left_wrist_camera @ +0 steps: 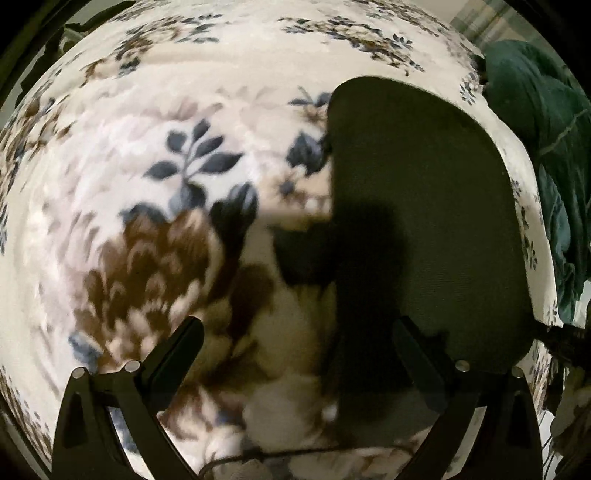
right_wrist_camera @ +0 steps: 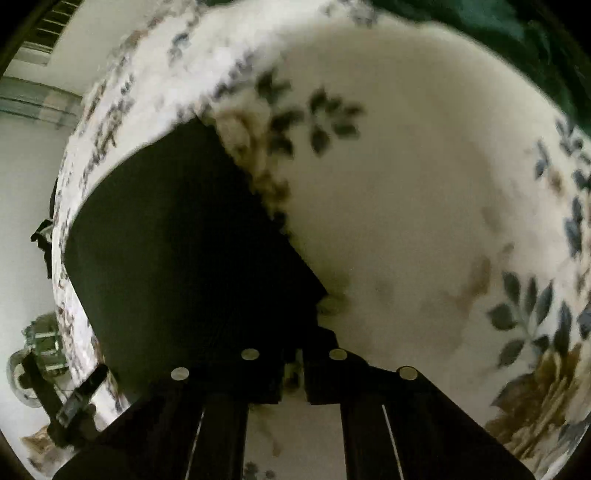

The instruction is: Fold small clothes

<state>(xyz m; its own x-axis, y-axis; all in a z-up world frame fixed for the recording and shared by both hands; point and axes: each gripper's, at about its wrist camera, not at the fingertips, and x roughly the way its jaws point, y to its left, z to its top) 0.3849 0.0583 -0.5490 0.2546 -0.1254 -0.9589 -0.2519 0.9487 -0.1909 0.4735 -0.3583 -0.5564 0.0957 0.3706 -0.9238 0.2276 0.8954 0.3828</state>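
Note:
A small dark garment [left_wrist_camera: 417, 192] lies flat and folded on a cream blanket with a blue and brown flower print [left_wrist_camera: 155, 177]. In the left wrist view my left gripper [left_wrist_camera: 299, 332] is open and empty; its right finger hangs over the garment's near left edge. In the right wrist view the garment [right_wrist_camera: 177, 236] fills the left centre. My right gripper [right_wrist_camera: 293, 354] is shut, or nearly so, at the garment's near right corner. I cannot tell whether cloth is between the fingers.
A dark green cloth [left_wrist_camera: 546, 147] is bunched at the blanket's far right edge and shows at the top right of the right wrist view [right_wrist_camera: 517, 33]. The blanket's edge [right_wrist_camera: 70, 206] drops off left of the garment, with floor and a wheeled object [right_wrist_camera: 37, 350] beyond.

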